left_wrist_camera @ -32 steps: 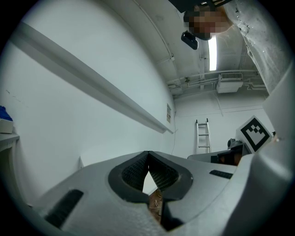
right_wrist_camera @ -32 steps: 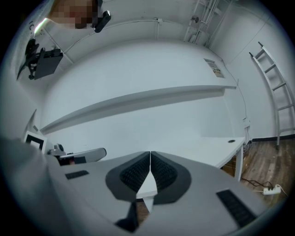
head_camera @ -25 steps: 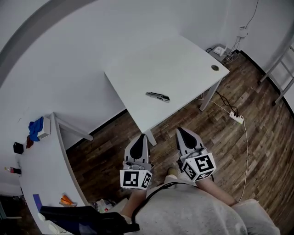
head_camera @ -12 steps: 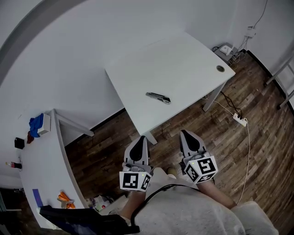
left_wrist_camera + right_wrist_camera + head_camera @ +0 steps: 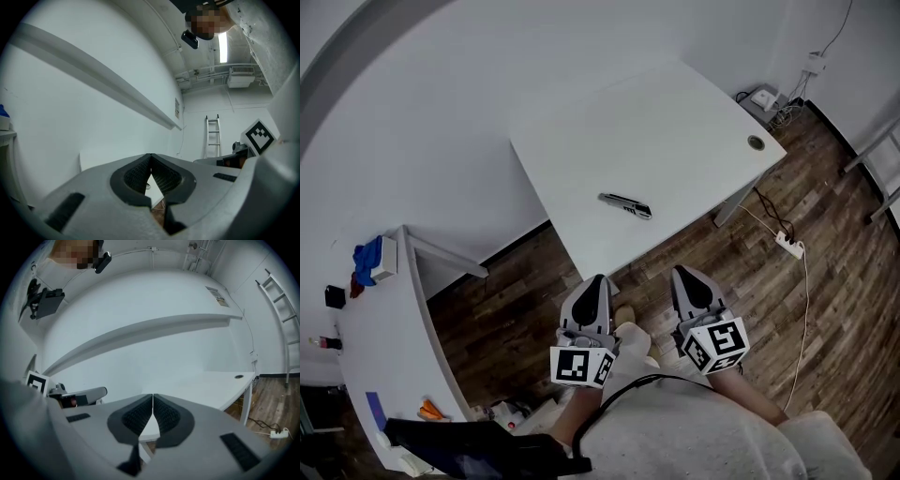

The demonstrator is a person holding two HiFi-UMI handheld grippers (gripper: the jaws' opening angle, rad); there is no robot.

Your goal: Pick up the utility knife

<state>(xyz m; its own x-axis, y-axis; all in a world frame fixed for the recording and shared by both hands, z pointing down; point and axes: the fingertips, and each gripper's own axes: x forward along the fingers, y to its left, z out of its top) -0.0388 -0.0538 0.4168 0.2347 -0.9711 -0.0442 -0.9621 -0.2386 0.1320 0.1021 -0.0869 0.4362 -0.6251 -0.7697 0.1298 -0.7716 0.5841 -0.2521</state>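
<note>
A grey and black utility knife (image 5: 625, 204) lies flat on the white table (image 5: 675, 131), near its front corner. Both grippers hang side by side in front of the table, over the wood floor and short of the table edge. My left gripper (image 5: 596, 280) has its jaws together with nothing between them, as the left gripper view (image 5: 150, 156) also shows. My right gripper (image 5: 682, 274) is shut and empty too, its tips meeting in the right gripper view (image 5: 153, 396). The knife does not show in either gripper view.
A second white table (image 5: 389, 328) at the left holds a blue cloth (image 5: 367, 262) and small items. A power strip (image 5: 787, 243) and cable lie on the floor at the right. A ladder (image 5: 281, 310) stands by the right wall. The person's legs fill the bottom.
Both grippers have drifted slightly toward the table and a little lower. The knife lies where it did. Both pairs of jaws stay together.
</note>
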